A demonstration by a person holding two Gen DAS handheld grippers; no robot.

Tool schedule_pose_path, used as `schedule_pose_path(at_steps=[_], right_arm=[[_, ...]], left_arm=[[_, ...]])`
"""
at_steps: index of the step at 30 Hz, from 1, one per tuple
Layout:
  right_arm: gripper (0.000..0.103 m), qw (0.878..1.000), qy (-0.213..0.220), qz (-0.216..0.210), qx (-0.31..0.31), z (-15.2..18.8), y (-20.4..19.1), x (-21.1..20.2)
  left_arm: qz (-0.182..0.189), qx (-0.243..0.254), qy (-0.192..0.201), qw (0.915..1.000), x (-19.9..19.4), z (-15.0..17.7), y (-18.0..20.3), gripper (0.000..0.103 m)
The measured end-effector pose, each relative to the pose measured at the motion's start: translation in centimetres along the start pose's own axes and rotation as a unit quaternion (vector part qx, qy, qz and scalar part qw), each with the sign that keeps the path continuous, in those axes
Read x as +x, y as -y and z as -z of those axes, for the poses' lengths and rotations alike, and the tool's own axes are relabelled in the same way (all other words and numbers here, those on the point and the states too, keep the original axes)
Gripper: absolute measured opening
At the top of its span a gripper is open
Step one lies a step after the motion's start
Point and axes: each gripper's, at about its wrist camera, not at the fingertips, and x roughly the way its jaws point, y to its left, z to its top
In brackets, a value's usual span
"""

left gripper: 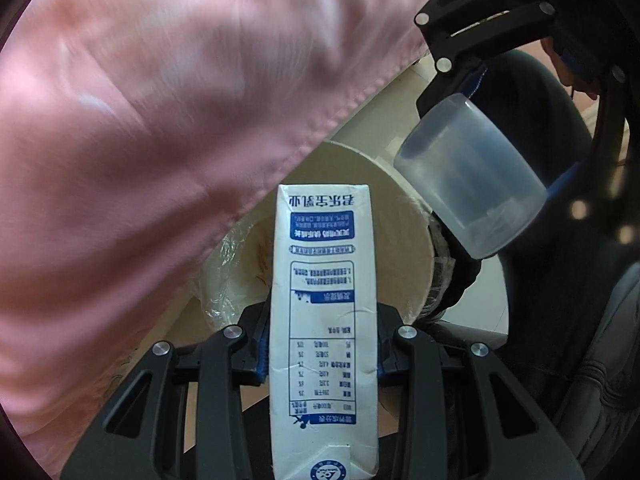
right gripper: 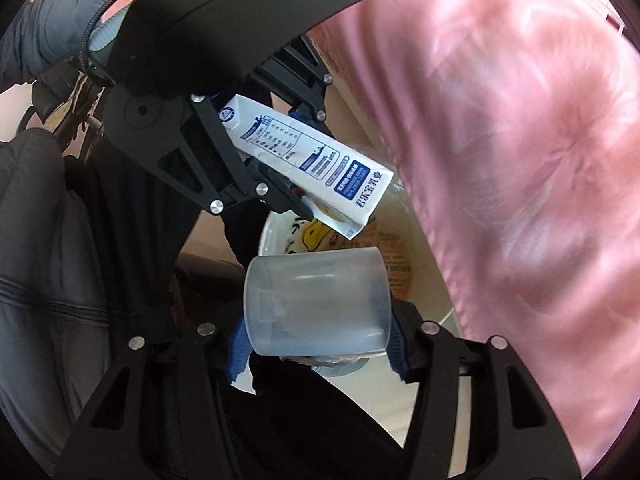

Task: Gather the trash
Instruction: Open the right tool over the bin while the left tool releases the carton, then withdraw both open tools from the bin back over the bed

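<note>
Gripping a milk carton (left gripper: 323, 320) (left claw (left gripper: 323, 350)) above the bin (left gripper: 416, 248).

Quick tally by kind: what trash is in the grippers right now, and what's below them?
Milk carton, white and blue, in the left gripper: 1
Translucent plastic cup, in the right gripper: 1
Round bin with plastic liner, below both: 1
Pink cloth beside the bin: 1
Total: 4
</note>
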Motion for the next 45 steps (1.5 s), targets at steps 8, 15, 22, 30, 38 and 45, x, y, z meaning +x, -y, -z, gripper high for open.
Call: schedule_pose_path(at_steps=[8,15,22,30,38,45], right_arm=[[0.06,1.0,-0.017,-0.014,0.018,-0.9,1.6,2.7],[0.088,1.0,-0.005,-0.012,0.025,-1.3,2.3,2.2],[0.095,1.0,-0.005,-0.001,0.02,-1.2,2.2,1.9],[0.096,1.0,0.013,0.017,0.02,-0.7,1.8,0.8],[0.096,0.999,0.031,0.035,0.022,-0.1,1.2,-1.3],[0.096,0.996,0.067,0.056,0.026,0.5,0.3,-4.4]], left_arm=[[0.002,-0.012,-0.026,0.9996,2.9,0.2,-1.1,0.04],[0.012,-0.022,-0.009,0.9996,3.1,0.4,-1.2,0.087],[0.015,-0.018,-0.005,0.9997,2.6,0.7,-0.2,0.093],[0.007,-0.019,-0.005,0.9998,0.9,0.5,0.1,0.095],[0.002,-0.019,0.006,0.9998,-1.5,0.3,0.2,0.095],[-0.014,-0.032,0.036,0.9987,-4.1,0.6,0.3,0.095]])
